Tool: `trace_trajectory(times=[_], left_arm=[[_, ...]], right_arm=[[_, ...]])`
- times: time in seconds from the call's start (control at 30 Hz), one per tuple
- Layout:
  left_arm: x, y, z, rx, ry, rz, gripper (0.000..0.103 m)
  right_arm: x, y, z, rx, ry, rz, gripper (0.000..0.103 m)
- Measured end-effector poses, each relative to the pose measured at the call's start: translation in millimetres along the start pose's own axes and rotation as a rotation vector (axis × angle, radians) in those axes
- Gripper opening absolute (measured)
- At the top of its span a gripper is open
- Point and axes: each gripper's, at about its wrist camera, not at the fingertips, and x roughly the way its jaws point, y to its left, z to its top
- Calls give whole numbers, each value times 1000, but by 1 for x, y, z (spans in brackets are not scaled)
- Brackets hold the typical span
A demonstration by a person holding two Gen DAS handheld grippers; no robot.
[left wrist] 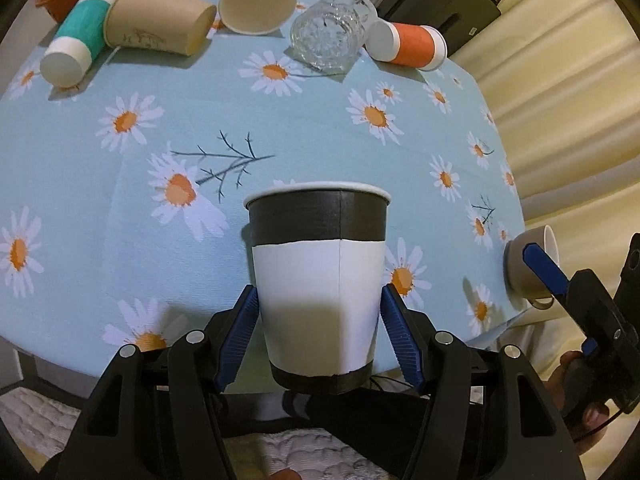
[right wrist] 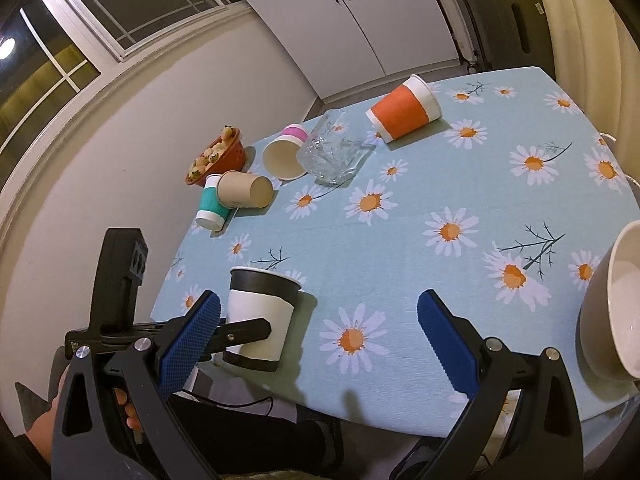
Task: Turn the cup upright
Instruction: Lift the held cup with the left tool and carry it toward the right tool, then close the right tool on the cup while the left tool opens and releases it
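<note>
A black-and-white paper cup (left wrist: 318,276) stands upright near the table's front edge. My left gripper (left wrist: 318,304) has its blue pads on both sides of the cup's lower half, touching it. The same cup (right wrist: 258,316) shows in the right wrist view with the left gripper's finger (right wrist: 244,330) across it. My right gripper (right wrist: 318,328) is wide open and empty above the table's front edge, right of the cup. In the left wrist view a right finger (left wrist: 542,266) shows at the far right.
Lying on their sides at the far end are a teal cup (left wrist: 76,46), a brown cup (left wrist: 158,20), a pink-banded cup (left wrist: 258,0), a glass tumbler (left wrist: 332,32) and an orange cup (left wrist: 408,46). A red food bowl (right wrist: 216,156) sits far left. A beige mug (right wrist: 612,308) lies at the right edge.
</note>
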Motion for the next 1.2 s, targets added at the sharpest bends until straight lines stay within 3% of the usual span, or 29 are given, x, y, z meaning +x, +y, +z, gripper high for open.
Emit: trace_trajectory(times=[0.6, 0.73, 0.93, 1.1, 1.2], left_arm=[[-34, 3, -6, 14, -43, -42, 68], [-53, 11, -12, 8, -74, -72, 68], [-75, 33, -35, 9, -130, -93, 68], [-84, 57, -58, -20, -165, -122, 68], [-87, 67, -67, -37, -182, -153, 68]], right_arm=[[8, 9, -1, -19, 29, 4, 98], [21, 21, 3, -42, 88, 14, 98], [65, 43, 7, -57, 272, 34, 98], [96, 50, 12, -43, 368, 38, 98], [113, 53, 13, -45, 425, 31, 93]])
